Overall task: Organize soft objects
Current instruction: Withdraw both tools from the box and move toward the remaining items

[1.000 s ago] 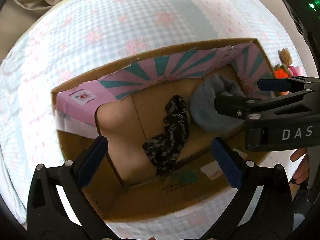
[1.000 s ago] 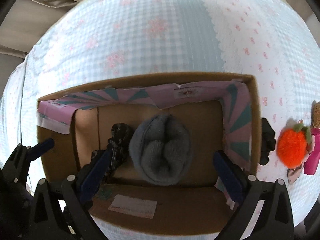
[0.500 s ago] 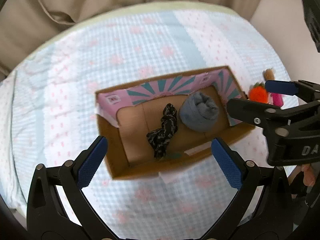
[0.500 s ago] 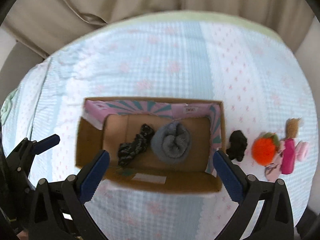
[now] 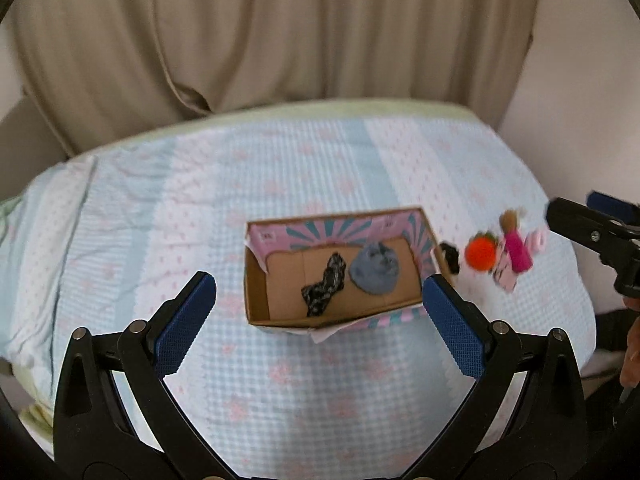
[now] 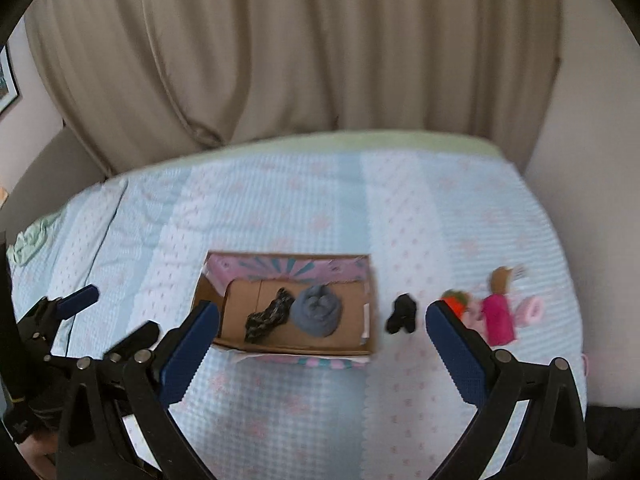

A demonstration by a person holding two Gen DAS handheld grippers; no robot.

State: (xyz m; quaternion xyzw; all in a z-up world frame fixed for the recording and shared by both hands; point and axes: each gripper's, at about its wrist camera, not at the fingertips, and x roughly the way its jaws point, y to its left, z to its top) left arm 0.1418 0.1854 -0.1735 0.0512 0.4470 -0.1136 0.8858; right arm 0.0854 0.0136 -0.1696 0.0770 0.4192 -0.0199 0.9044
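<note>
Left tongs (image 5: 318, 312): spread wide, empty, above the bed (image 5: 120, 240).
Cardboard box (image 5: 256, 300): on the bedspread, holding a patterned dark cloth (image 5: 325, 290) beside a rolled grey item (image 5: 375, 272).
Black soft item (image 6: 402, 314): on the bed just right of the box.
Orange plush (image 5: 481, 255), pink doll (image 6: 497, 318): farther right.
Right tongs (image 6: 320, 342): spread wide, empty.

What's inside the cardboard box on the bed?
Inside the open cardboard box lie two things: a rolled grey fuzzy bundle and, beside it, a black patterned crumpled cloth. The rest shows bare cardboard floor. Anything underneath the grey bundle is covered.
</note>
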